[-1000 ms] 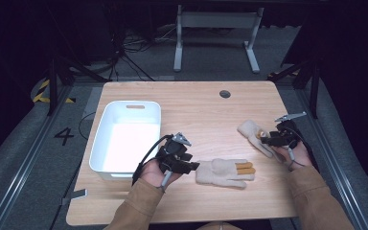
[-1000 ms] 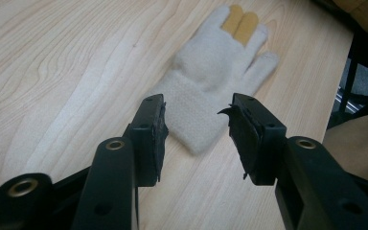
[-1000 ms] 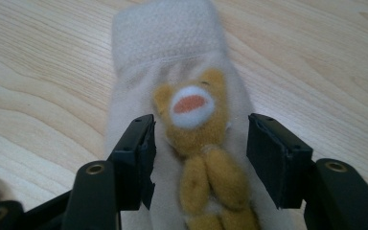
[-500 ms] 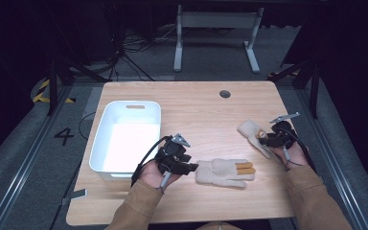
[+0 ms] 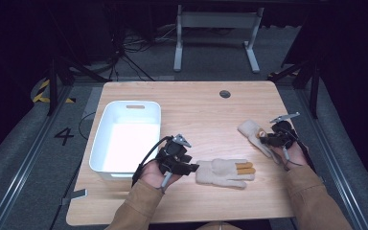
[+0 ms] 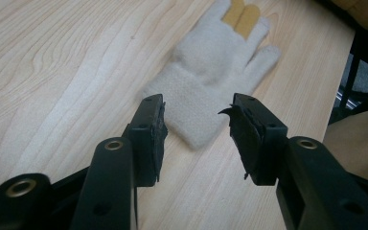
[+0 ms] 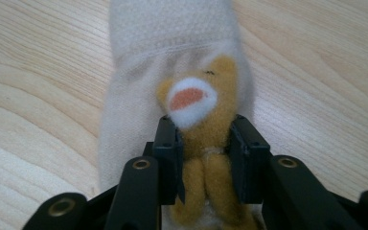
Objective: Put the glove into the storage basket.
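Right gripper (image 7: 204, 148): the jaws have just been closing and now pinch a tan plush patch (image 7: 206, 143) sewn onto the right-hand glove (image 7: 139, 120). In the right gripper view both black pads press the plush from either side, just below a white oval with an orange centre. Seen from the high view, this gripper (image 5: 267, 139) sits near the table's right edge, held by the person's right hand (image 5: 287, 152), with the glove (image 5: 251, 132) lying under and ahead of its tips.

Left gripper (image 6: 199, 129): the jaws stand part-way apart with nothing between the pads. In the left gripper view they hover at the cuff end of the second glove (image 6: 211, 72) — the cuff lies in the gap between the tips, and neither pad touches the fabric. This glove lies flat, cream-coloured, fingers pointing away from the gripper, with two tan strips near the fingertips. In the high view the left gripper (image 5: 191, 167) rests in the person's left hand (image 5: 155, 171), just left of that glove (image 5: 223, 172), near the table's front edge.

Surroundings — a white plastic bin (image 5: 127, 139) stands on the left half of the wooden table (image 5: 206, 110), just beside the left hand. The two gloves lie well apart from each other. A round dark grommet (image 5: 224, 94) sits near the table's far edge. Brown sleeves (image 5: 316, 201) enter from the bottom of the high view.
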### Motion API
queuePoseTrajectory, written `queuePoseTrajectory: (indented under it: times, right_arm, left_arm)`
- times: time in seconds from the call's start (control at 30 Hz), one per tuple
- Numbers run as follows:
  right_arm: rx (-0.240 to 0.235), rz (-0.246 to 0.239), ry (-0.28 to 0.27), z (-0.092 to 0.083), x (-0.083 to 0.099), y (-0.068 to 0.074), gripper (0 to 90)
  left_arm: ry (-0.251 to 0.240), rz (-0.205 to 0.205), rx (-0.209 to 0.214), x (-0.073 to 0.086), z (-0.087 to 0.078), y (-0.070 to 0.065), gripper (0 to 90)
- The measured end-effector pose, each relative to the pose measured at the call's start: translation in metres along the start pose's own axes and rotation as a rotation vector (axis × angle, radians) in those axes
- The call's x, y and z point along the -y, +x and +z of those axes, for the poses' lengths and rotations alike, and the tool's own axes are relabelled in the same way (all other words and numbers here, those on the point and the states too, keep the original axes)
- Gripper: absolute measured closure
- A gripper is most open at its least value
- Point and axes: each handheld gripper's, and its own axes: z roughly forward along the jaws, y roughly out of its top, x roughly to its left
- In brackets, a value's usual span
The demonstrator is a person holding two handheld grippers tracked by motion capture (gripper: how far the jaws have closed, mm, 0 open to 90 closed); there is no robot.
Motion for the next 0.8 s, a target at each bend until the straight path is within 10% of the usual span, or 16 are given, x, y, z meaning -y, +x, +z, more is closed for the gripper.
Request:
queuePoseTrajectory:
  times: [0.8]
  right_arm:
    - [-0.047, -0.023, -0.045, -0.032, -0.005, -0.002, 69.2]
  left_arm:
    - [0.012, 0.007, 0.017, -0.002, 0.004, 0.000, 56.3]
